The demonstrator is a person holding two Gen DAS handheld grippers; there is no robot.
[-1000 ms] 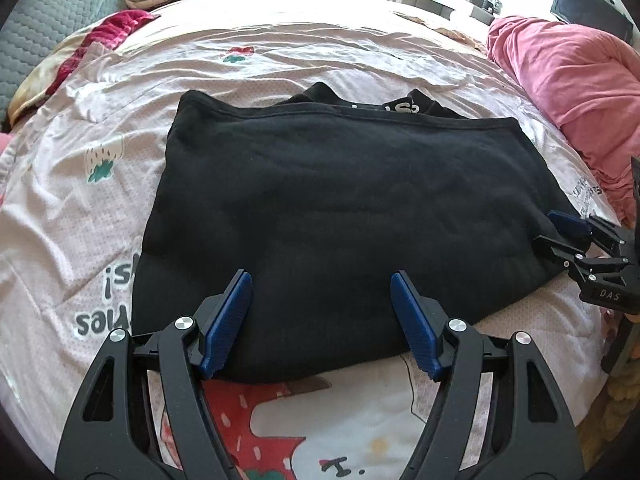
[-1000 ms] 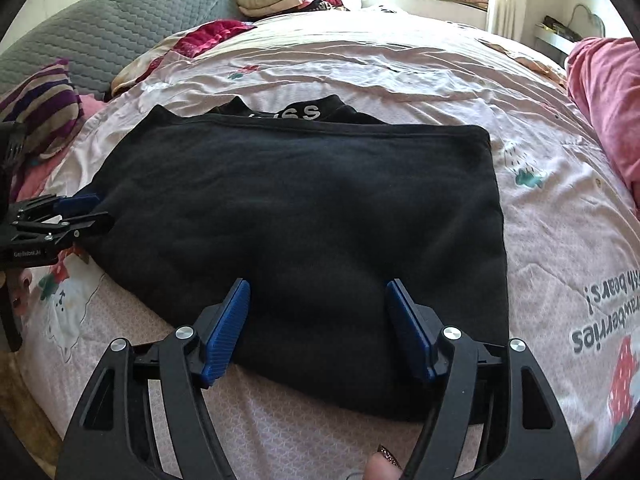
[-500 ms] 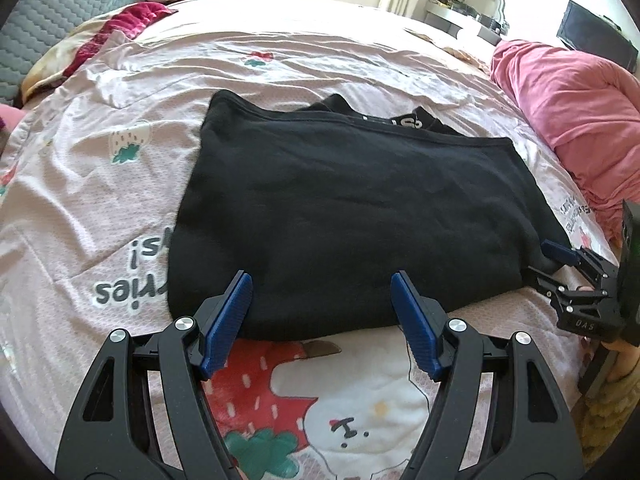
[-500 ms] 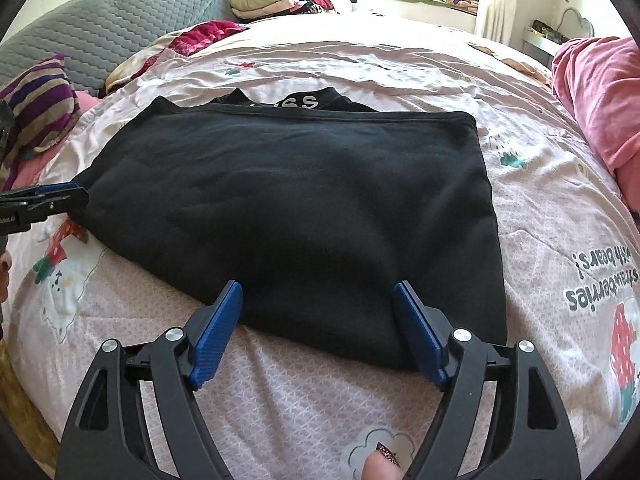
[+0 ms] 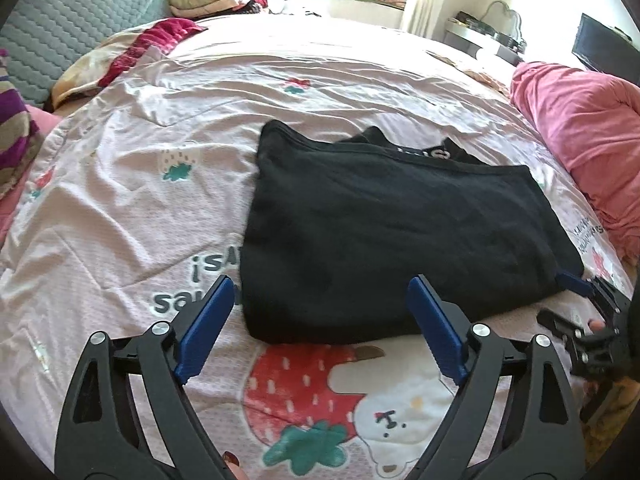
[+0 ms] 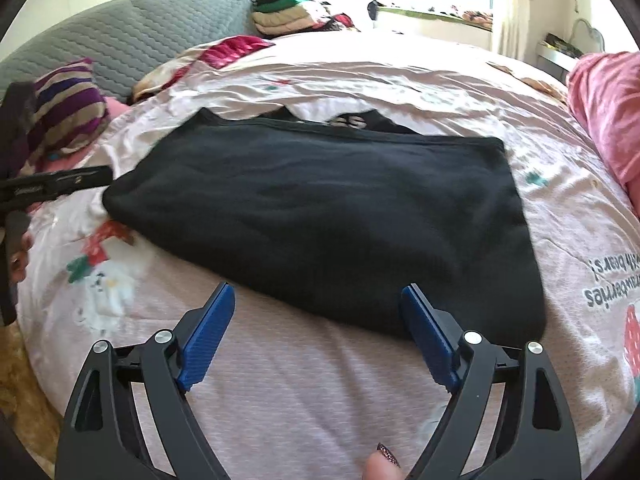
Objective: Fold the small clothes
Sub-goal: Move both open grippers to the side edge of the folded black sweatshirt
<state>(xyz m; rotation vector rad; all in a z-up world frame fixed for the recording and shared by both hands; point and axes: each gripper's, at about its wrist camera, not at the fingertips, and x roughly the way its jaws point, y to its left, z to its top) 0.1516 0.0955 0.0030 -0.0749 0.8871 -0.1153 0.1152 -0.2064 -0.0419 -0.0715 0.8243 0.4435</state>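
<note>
Opening, both sets of jaws hold nothing: the left gripper (image 5: 320, 320) and right gripper (image 6: 318, 330) sit just short of the black garment (image 5: 384, 240), folded once on the bedsheet (image 5: 132, 208). Judged next: regrip a side edge for another fold. Open sheet beyond; pink blanket (image 5: 584, 140) borders the right.

A black garment (image 5: 392, 236) lies on a pale pink strawberry-print sheet (image 5: 168, 92); a striped purple pillow (image 6: 66, 108) sits beside a grey quilted headboard (image 6: 132, 36).
</note>
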